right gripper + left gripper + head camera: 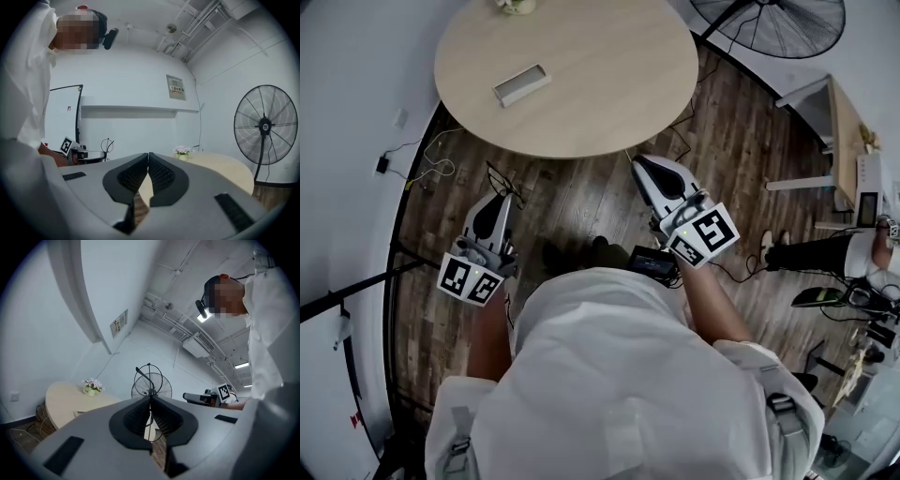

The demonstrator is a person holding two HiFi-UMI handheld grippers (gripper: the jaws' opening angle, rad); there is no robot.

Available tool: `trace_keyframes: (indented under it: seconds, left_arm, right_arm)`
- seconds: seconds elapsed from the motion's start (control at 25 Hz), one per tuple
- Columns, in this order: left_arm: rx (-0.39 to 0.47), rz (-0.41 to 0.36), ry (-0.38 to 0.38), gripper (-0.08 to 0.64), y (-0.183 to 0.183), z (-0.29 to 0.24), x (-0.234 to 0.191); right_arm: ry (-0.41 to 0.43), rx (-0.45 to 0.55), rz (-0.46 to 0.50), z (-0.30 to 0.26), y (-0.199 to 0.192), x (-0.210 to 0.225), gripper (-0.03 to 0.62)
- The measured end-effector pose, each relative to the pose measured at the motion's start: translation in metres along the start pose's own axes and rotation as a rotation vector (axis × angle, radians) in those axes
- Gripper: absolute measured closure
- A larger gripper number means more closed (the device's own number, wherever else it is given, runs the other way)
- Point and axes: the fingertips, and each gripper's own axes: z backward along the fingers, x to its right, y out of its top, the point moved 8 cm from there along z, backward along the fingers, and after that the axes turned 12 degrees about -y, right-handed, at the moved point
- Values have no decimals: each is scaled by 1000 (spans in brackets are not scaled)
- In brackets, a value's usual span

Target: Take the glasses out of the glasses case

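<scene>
The glasses case [522, 84], a closed pale grey oblong box, lies on the left half of the round wooden table [609, 75]. No glasses are in sight. My left gripper [499, 199] hangs over the wooden floor short of the table's near edge, jaws shut and empty [150, 399]. My right gripper [645, 165] is held just below the table's near rim, also shut with nothing in it [148, 154]. Both point toward the table and are well apart from the case.
A small flower pot [516, 6] stands at the table's far edge. A big floor fan [778, 23] is at the back right, a side desk [842, 131] at the right. Cables [441, 167] trail on the floor at left. A person's leg [825, 253] is at right.
</scene>
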Motion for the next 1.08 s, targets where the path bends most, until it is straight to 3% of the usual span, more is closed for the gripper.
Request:
trace_keyframes:
  seconds: [0.32, 0.72, 1.08]
  left_arm:
    - [20, -49, -40, 534, 34, -48, 40]
    - [-55, -29, -73, 533, 23, -80, 71]
    - [-62, -25, -57, 532, 22, -86, 80]
  right_arm:
    - [36, 103, 2, 26, 36, 41, 569]
    - [33, 83, -68, 61, 7, 71, 569]
    - [60, 92, -51, 62, 8, 80, 569]
